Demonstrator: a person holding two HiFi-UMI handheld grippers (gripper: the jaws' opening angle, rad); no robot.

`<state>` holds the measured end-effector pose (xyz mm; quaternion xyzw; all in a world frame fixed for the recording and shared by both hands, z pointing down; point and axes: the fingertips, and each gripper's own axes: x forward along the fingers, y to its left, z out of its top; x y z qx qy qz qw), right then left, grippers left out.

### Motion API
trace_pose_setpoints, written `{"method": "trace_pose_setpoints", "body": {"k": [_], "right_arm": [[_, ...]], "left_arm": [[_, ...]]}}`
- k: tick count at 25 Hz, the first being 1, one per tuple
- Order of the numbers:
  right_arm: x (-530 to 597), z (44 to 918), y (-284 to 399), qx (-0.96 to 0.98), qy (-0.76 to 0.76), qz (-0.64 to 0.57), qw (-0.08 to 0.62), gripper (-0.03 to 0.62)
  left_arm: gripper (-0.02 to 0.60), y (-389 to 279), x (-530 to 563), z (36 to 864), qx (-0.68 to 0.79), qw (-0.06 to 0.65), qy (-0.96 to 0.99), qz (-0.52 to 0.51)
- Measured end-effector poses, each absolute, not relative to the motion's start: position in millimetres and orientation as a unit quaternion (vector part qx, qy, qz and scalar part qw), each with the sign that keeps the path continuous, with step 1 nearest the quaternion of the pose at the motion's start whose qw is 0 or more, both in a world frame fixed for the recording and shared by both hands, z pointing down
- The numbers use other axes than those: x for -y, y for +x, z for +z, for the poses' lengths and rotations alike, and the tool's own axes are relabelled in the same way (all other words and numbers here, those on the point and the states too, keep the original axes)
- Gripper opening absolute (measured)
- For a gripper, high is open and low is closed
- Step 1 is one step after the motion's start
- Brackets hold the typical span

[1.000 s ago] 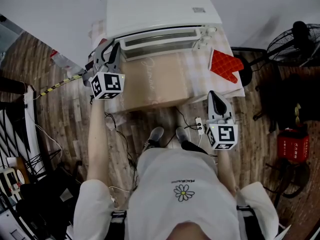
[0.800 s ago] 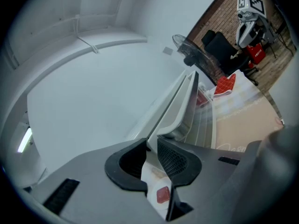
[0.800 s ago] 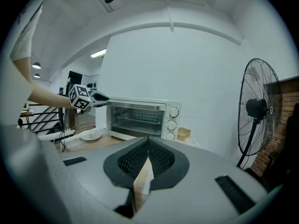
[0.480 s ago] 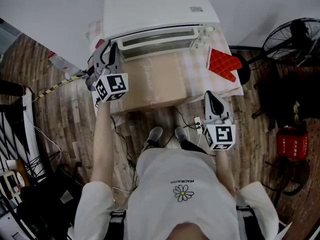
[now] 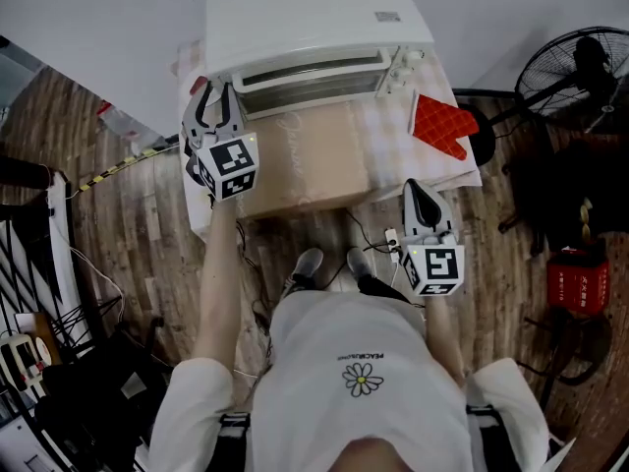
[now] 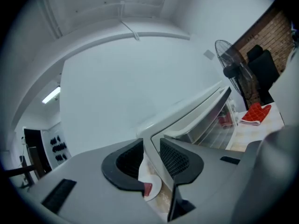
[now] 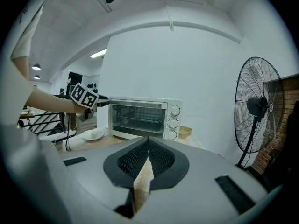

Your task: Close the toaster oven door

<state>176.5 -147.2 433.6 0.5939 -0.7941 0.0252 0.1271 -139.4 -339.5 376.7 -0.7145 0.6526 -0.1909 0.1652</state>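
The white toaster oven (image 5: 314, 28) stands at the back of the table, its glass door (image 7: 136, 117) upright against the front. My left gripper (image 5: 213, 101) is at the door's top left corner. In the left gripper view the left gripper (image 6: 152, 148) has the white end of the door handle (image 6: 187, 120) in the gap between its jaws; they have just been opening and I see no pinch on it. My right gripper (image 5: 421, 193) hangs back at the table's front right, shut and empty; its jaws meet in the right gripper view (image 7: 148, 143).
A red oven mitt (image 5: 442, 126) lies right of the oven. A white plate (image 7: 92, 134) sits left of it, and a small bowl (image 7: 185, 131) to its right. A standing fan (image 5: 580, 77) is at the far right. Cables trail on the wood floor (image 5: 128, 224).
The door has swung up from slightly ajar to flat against the oven. My left gripper has rolled and shifted a little right, its jaws wider. The right gripper has not moved.
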Motion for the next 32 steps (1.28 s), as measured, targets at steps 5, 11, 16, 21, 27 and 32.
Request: {"method": "trace_pose_setpoints", "body": {"k": [5, 11, 16, 21, 27, 32], "right_arm": [[146, 433, 180, 0.792, 0.596, 0.023, 0.128, 0.011], [146, 433, 181, 0.792, 0.597, 0.022, 0.127, 0.011], [145, 433, 180, 0.792, 0.596, 0.021, 0.127, 0.011], [144, 432, 181, 0.793, 0.596, 0.018, 0.126, 0.011], [150, 423, 175, 0.800, 0.588, 0.005, 0.117, 0.011], [161, 404, 171, 0.806, 0.583, -0.019, 0.101, 0.011]], "left_arm": [[0.103, -140, 337, 378, -0.653, 0.155, -0.718, -0.182], [0.103, -140, 338, 380, -0.654, 0.144, -0.721, -0.177], [0.104, -140, 337, 379, -0.652, 0.145, -0.722, -0.179], [0.116, -139, 336, 373, -0.651, 0.146, -0.725, -0.172], [0.120, -134, 330, 342, -0.649, 0.169, -0.726, -0.150], [0.120, -120, 315, 301, -0.642, 0.184, -0.737, -0.110]]}}
